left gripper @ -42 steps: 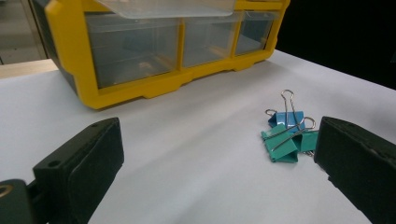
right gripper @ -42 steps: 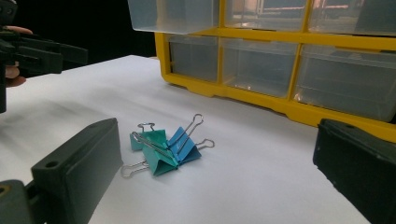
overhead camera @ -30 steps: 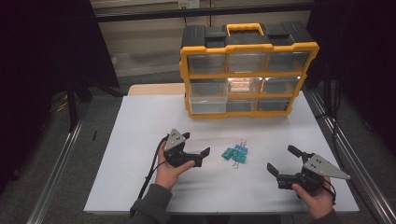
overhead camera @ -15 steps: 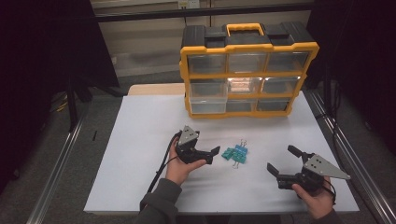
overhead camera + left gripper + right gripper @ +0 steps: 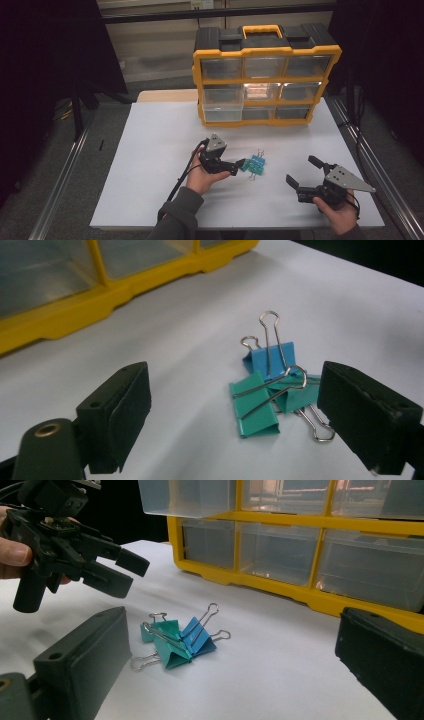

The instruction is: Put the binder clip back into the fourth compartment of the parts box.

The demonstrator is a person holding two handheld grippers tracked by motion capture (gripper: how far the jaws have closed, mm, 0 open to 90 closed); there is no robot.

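You were seated at a white table [image 5: 150, 150], a two-jaw gripper in each hand. A small heap of binder clips [image 5: 254, 166], teal and blue with wire handles, lay near the middle of the table, in front of a yellow-and-black drawer organizer [image 5: 265, 75] standing at the far edge. Your left gripper [image 5: 240, 167] was right at the heap's left side, its tips all but touching the nearest teal clip; its jaws stood spread but had just been closing a little, with nothing pressed between the pads. Seen along that gripper, the clips [image 5: 270, 385] lay just ahead and toward one jaw, not centred in the gap, and no pad touched them. The heap ran roughly left to right across the table, handles pointing several ways. Your right gripper [image 5: 300, 172] rested well apart to the heap's right, jaws spread wide and empty, pointing back toward the clips [image 5: 180, 640]. Your left hand was plainly the nearer, so the pickup looked like its job.
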